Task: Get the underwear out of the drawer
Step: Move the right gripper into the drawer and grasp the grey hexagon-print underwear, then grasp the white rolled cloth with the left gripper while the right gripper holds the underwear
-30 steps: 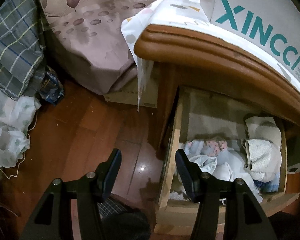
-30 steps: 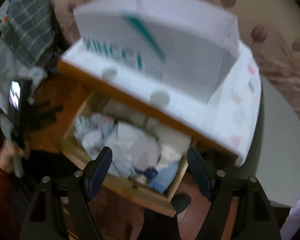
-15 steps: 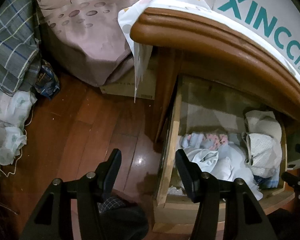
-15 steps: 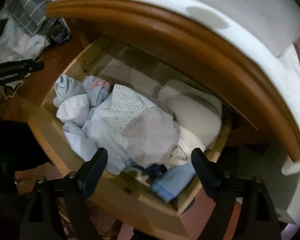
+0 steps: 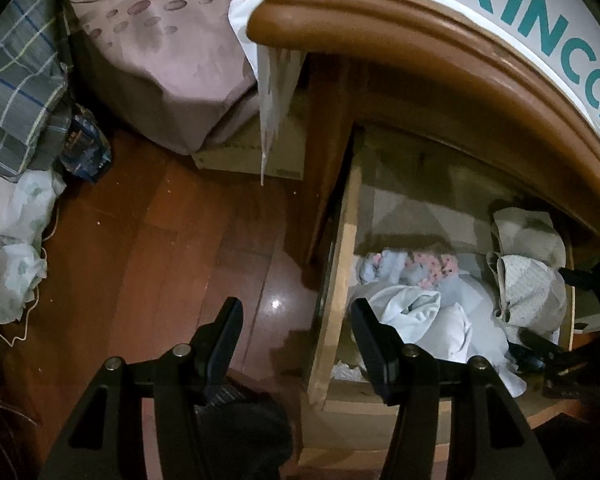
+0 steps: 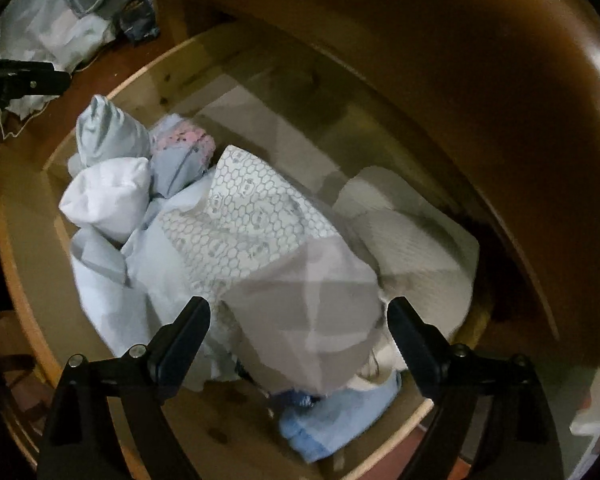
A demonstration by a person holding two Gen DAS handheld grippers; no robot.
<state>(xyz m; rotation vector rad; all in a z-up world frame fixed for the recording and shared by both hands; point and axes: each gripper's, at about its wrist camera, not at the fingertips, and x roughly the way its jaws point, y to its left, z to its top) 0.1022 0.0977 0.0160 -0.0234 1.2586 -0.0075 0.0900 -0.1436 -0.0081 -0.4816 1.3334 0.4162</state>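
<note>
The wooden drawer (image 5: 340,280) stands pulled out, holding a heap of folded underwear. On top lies a white-and-grey honeycomb-print piece (image 6: 256,232), also seen in the left wrist view (image 5: 528,292). White and pale blue pieces (image 6: 108,200) and a pink-dotted one (image 6: 184,140) lie to its left, a cream one (image 6: 412,232) to its right. My right gripper (image 6: 298,306) points down just above the print piece, jaws opening wide, pads apart from the cloth. My left gripper (image 5: 296,308) hangs open over the drawer's left wall (image 6: 24,248) and the floor, holding nothing.
The nightstand's brown curved top (image 5: 420,52) overhangs the drawer's back and bears a white XINCCI box (image 5: 540,20). A bed with a mauve sheet (image 5: 160,60), plaid cloth (image 5: 16,80) and a white cloth pile (image 5: 8,240) border the wood floor (image 5: 140,260).
My right gripper has come down from above the nightstand to just over the underwear heap, rolling and widening its jaws. The left gripper has hardly moved.
</note>
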